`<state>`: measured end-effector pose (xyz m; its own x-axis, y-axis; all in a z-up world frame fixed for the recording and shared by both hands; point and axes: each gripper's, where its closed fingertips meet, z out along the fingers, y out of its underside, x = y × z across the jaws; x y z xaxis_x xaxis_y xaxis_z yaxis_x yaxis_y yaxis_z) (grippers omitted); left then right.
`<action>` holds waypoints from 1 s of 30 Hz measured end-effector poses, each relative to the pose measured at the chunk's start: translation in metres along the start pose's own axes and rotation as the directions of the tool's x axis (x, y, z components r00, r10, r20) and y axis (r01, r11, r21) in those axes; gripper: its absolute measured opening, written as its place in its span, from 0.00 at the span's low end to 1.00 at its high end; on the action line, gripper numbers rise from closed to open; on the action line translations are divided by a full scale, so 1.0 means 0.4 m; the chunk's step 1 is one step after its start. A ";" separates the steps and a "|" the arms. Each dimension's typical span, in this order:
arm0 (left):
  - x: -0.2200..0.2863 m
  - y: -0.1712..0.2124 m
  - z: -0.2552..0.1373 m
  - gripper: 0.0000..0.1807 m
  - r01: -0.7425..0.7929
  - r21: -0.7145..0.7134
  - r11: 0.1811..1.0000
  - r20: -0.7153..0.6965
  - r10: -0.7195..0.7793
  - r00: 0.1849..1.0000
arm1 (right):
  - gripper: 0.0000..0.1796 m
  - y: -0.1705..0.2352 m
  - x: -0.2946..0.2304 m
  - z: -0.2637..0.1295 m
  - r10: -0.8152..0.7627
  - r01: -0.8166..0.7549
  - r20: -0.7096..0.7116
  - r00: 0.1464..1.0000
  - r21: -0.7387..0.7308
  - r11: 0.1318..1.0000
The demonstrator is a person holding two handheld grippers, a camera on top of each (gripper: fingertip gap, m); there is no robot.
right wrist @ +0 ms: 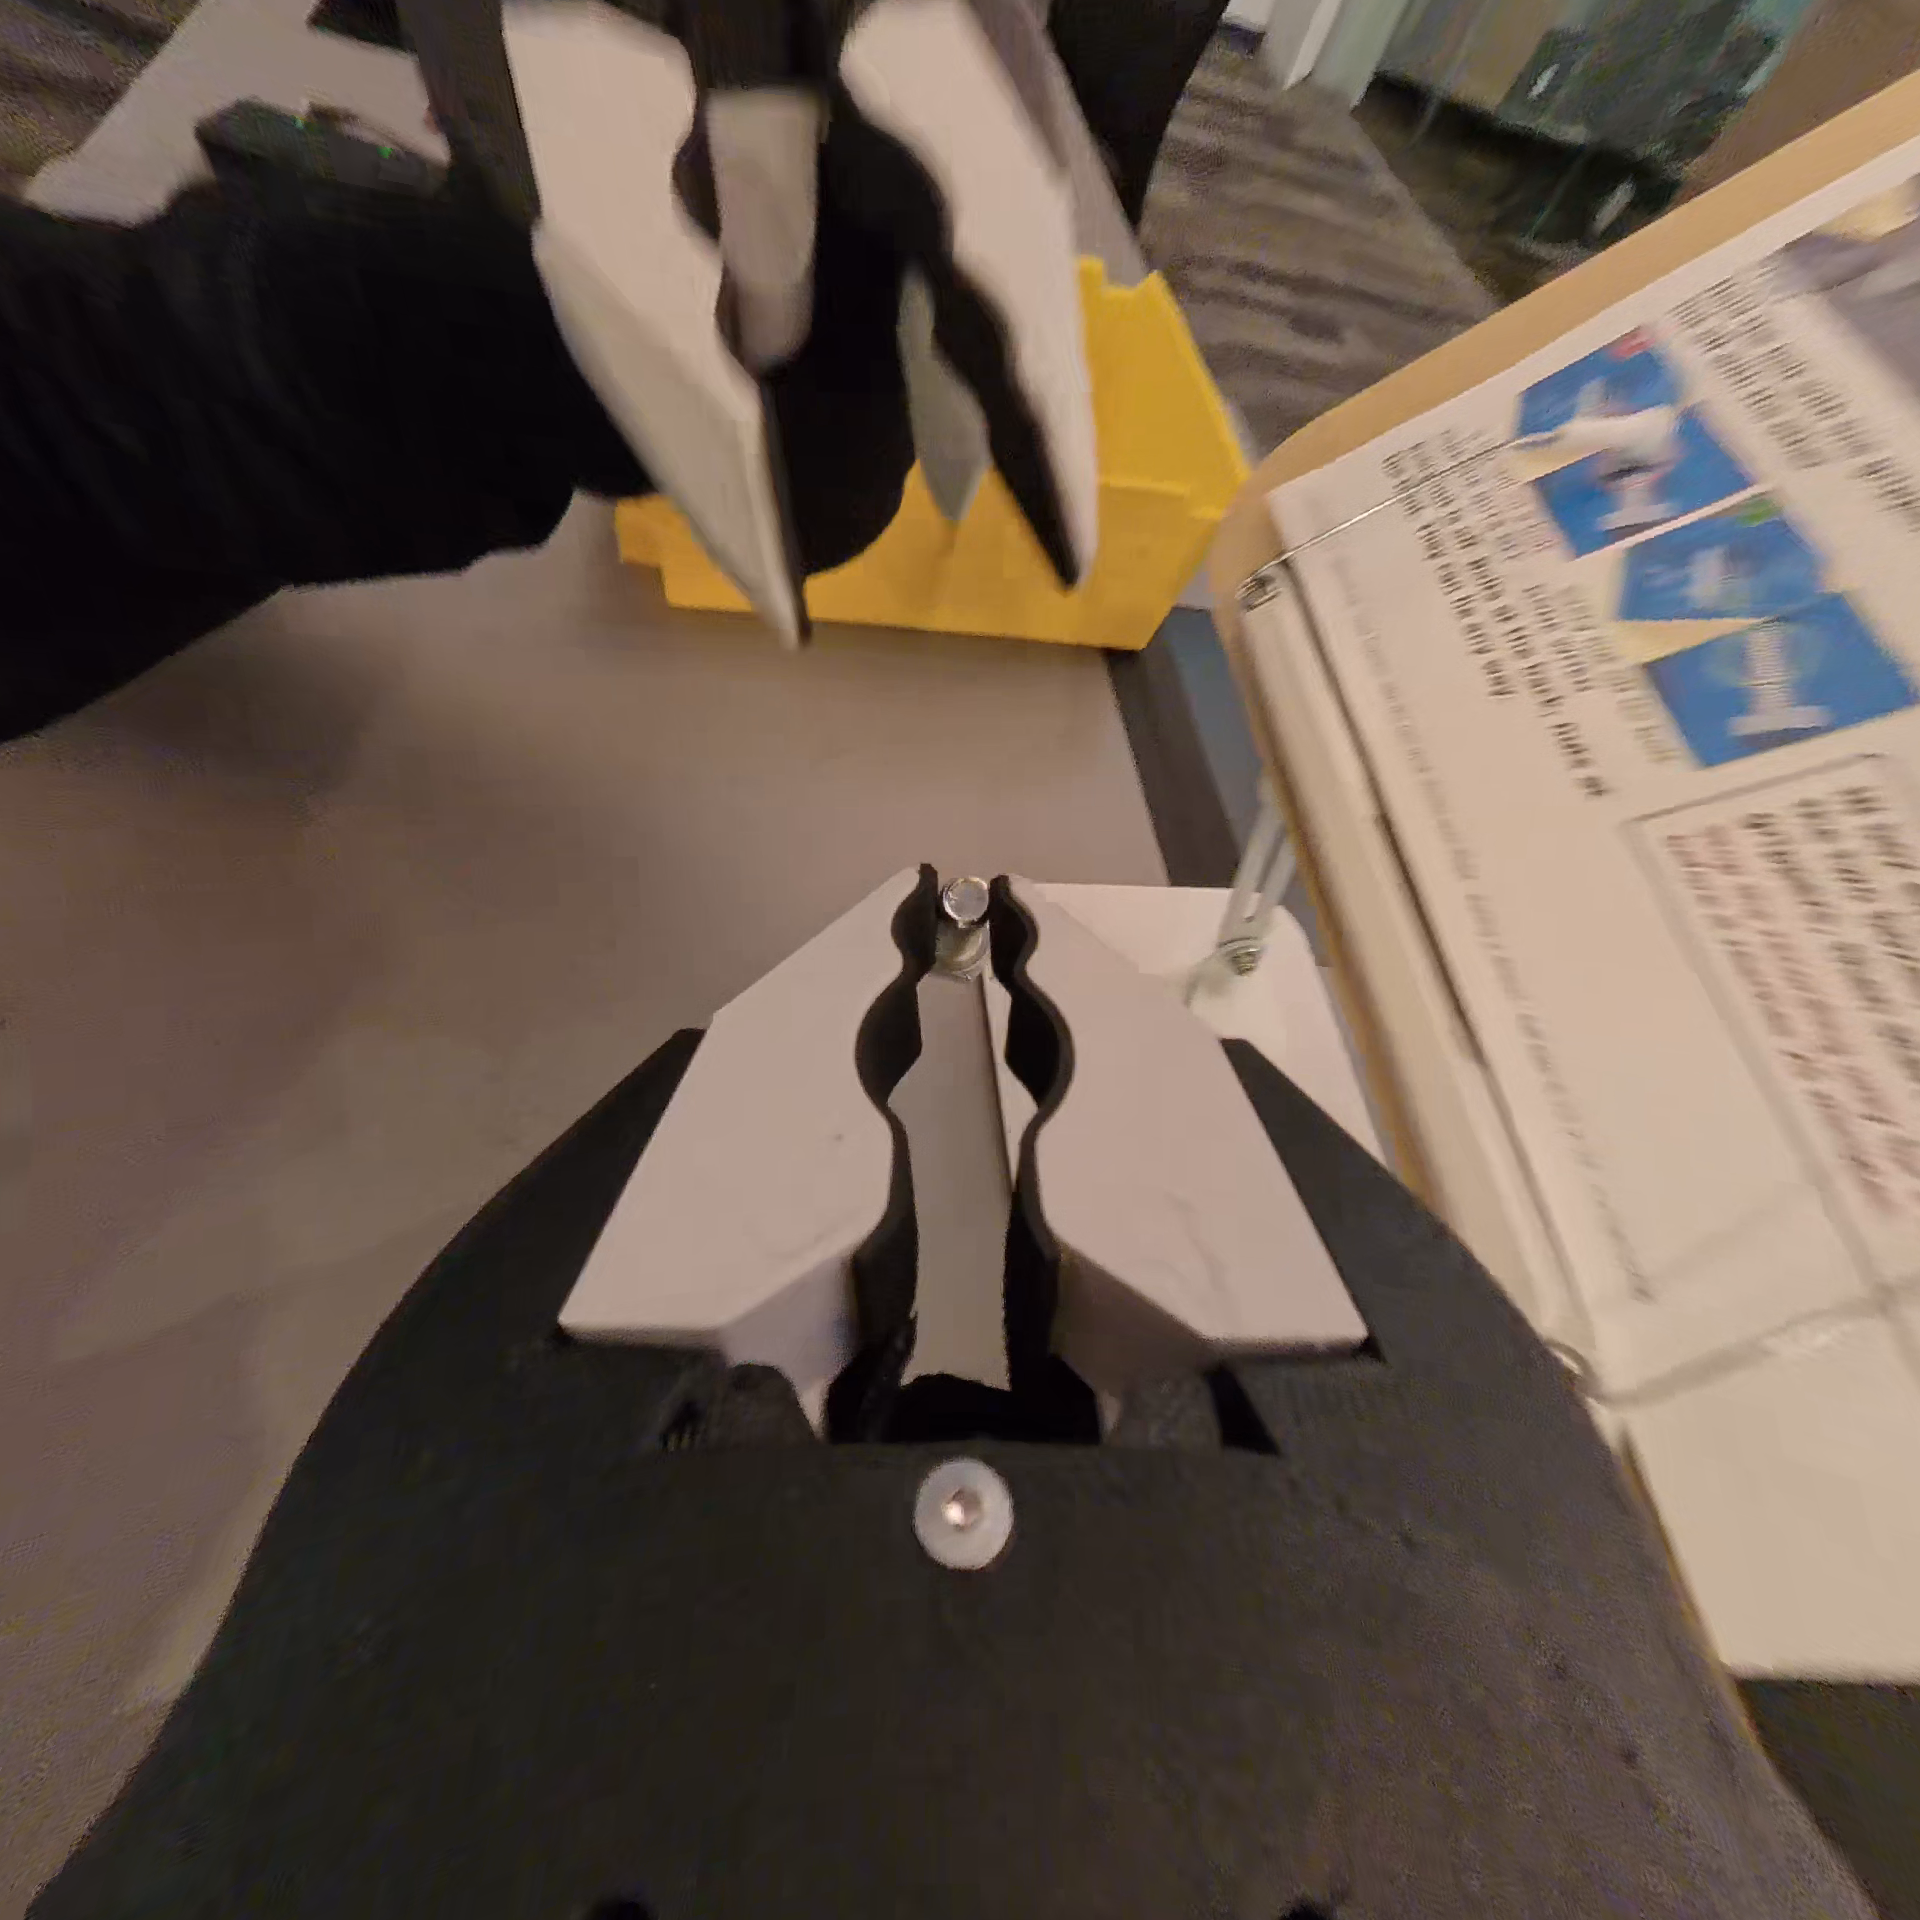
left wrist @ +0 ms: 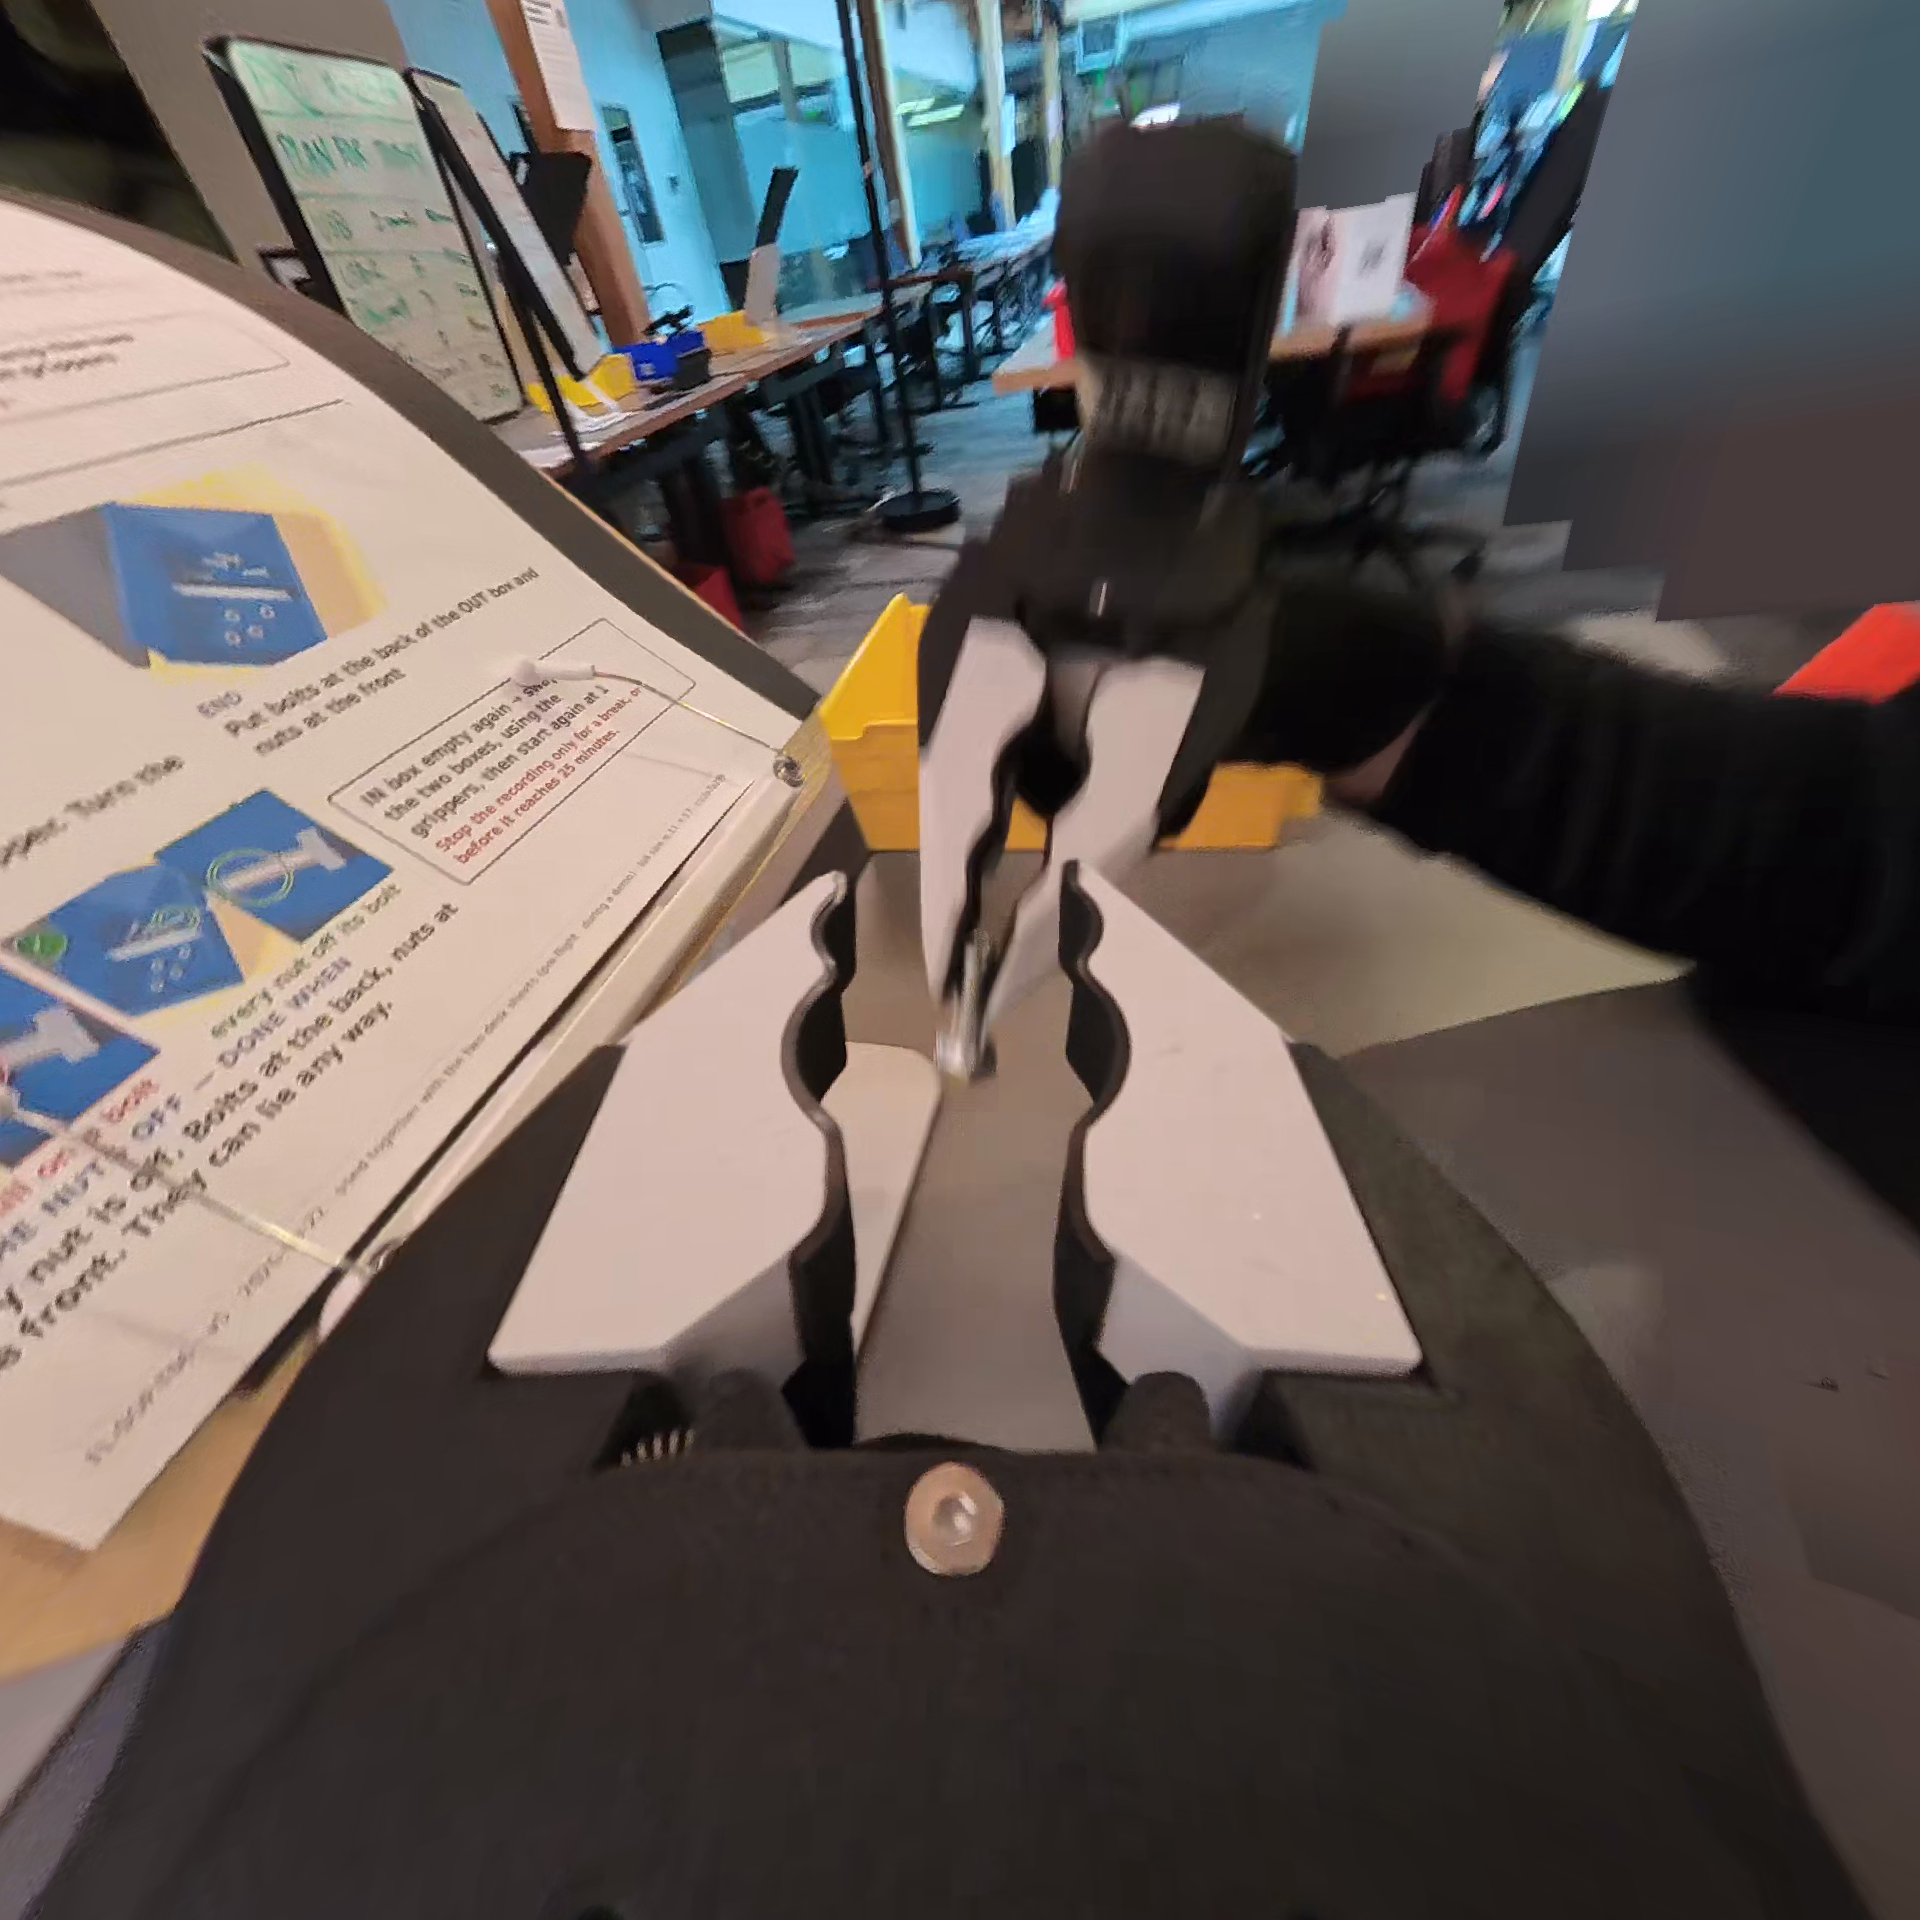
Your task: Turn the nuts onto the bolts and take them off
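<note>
Right at our right gripper, the tips pinch the bolt, a nut seemingly threaded below. Our left gripper hangs open and empty. Beyond sits the yellow bin. A shallow tip-hold; twisting could pop the bolt loose.

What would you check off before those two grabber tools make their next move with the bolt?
1. Right gripper shut on the bolt: ok.
2. Bolt tip sticks out past the jaws: ok.
3. Left gripper open and empty: ok.
4. Left gripper lined up with the bolt: ok, it faces it, apart.
5. Nut on the bolt: cannot tell; something hex-shaped sits behind the tip.
6. Yellow bin clear of both grippers: ok, it stands behind.
</note>
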<state>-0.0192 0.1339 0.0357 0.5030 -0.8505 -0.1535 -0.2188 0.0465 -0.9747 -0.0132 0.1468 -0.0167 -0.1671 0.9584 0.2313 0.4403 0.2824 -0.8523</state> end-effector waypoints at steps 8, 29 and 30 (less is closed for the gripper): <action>-0.003 0.024 0.058 0.23 -0.095 -0.003 0.995 0.106 0.094 0.990 | 0.04 -0.085 0.017 -0.076 0.018 -0.010 -0.050 0.999 0.152 0.988; 0.007 0.056 0.082 0.16 -0.133 -0.054 0.990 0.108 0.138 0.984 | 0.04 -0.122 -0.004 -0.058 -0.024 0.032 -0.048 0.999 0.172 0.985; 0.008 0.058 0.083 0.15 -0.131 -0.055 0.990 0.104 0.136 0.985 | 0.04 -0.122 -0.005 -0.057 -0.027 0.035 -0.048 0.998 0.170 0.985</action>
<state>0.0052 0.1496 0.0073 0.5527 -0.7772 -0.3009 -0.3288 0.1284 -0.9356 -0.0140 0.1320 0.0351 -0.1367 0.9513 0.2762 0.2776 0.3045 -0.9112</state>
